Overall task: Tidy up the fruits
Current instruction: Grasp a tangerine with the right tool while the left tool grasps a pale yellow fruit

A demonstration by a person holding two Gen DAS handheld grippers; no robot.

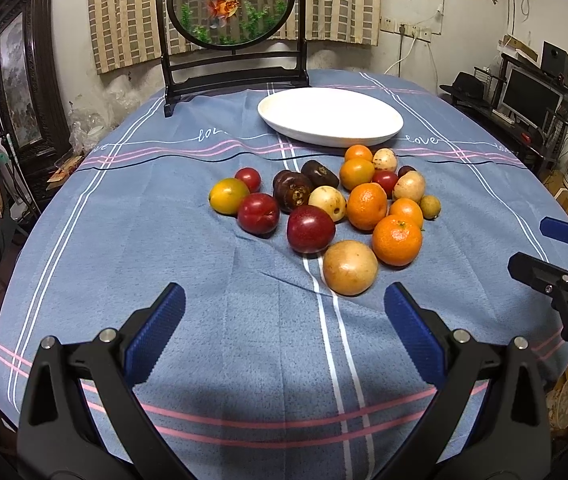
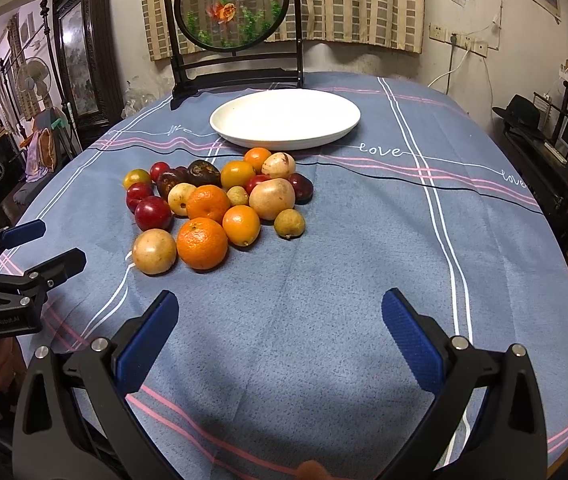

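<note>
Both fisheye views looked forward and slightly down along their own blue-padded fingers, from low over the near edge of the table. The left view sat left of the right one; each caught the other gripper at its side edge. Both shared the fruit pile (image 1: 336, 208), white plate (image 1: 330, 117), blue cloth (image 1: 203, 360) and goldfish screen (image 1: 231, 2)

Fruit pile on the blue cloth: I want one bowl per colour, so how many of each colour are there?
Orange round fruits: 5
Red and dark red fruits: 5
Tan or pale yellow fruits: 6
Dark brown wrinkled fruits: about 3, overlapping
Yellow-green fruit: 1
Total: about 20
</note>
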